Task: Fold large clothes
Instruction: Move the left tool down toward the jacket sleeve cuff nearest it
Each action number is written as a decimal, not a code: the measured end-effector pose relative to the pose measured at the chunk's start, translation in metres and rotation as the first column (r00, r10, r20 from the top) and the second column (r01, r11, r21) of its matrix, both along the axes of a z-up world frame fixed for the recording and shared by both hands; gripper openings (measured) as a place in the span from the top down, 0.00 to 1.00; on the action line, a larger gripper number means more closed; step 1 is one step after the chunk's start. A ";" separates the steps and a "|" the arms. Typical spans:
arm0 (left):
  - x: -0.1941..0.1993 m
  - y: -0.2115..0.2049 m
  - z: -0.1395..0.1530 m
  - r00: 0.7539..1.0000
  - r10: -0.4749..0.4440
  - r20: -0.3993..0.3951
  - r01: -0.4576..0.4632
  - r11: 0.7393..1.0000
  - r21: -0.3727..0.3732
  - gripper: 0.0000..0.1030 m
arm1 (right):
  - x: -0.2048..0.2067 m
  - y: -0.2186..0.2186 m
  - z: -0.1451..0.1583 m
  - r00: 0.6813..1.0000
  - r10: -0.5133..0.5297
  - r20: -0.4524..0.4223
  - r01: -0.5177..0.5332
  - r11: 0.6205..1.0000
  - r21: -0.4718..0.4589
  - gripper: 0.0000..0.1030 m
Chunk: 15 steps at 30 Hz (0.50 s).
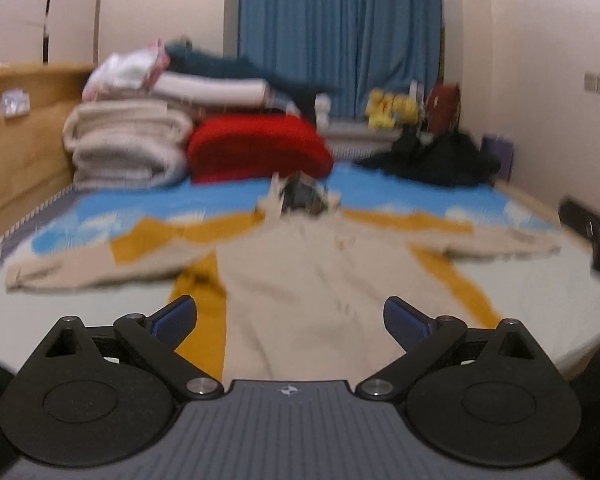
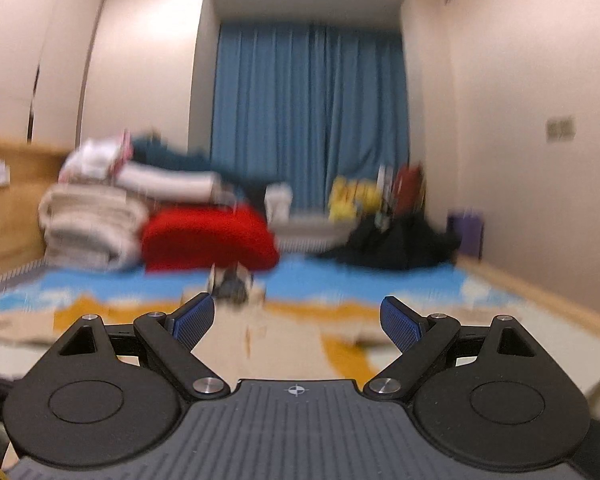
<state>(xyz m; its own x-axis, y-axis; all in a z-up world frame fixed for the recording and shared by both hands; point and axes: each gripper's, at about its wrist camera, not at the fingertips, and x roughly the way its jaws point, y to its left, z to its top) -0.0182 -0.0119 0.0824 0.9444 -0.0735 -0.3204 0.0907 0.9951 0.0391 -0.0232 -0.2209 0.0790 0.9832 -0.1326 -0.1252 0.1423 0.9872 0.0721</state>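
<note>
A large beige coat [image 1: 300, 280] lies spread flat on the bed, sleeves out to both sides, collar at the far end. It also shows in the right wrist view [image 2: 260, 344], blurred. My left gripper [image 1: 290, 314] is open and empty, hovering above the coat's near hem. My right gripper [image 2: 296, 316] is open and empty, held above the near part of the coat. Both views are motion-blurred.
The bed has a blue, yellow and white sheet [image 1: 100, 216]. At its far end lie a stack of folded blankets [image 1: 128, 148], a red cushion [image 1: 256, 148] and dark clothes [image 1: 432, 156]. A wooden headboard [image 1: 16, 140] runs along the left. Blue curtains [image 1: 340, 36] hang behind.
</note>
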 end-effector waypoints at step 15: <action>0.207 0.027 0.036 0.999 -0.032 0.022 0.031 0.999 0.035 0.42 | 0.057 -0.040 0.033 0.986 -0.064 0.156 0.086 0.986 -0.141 0.12</action>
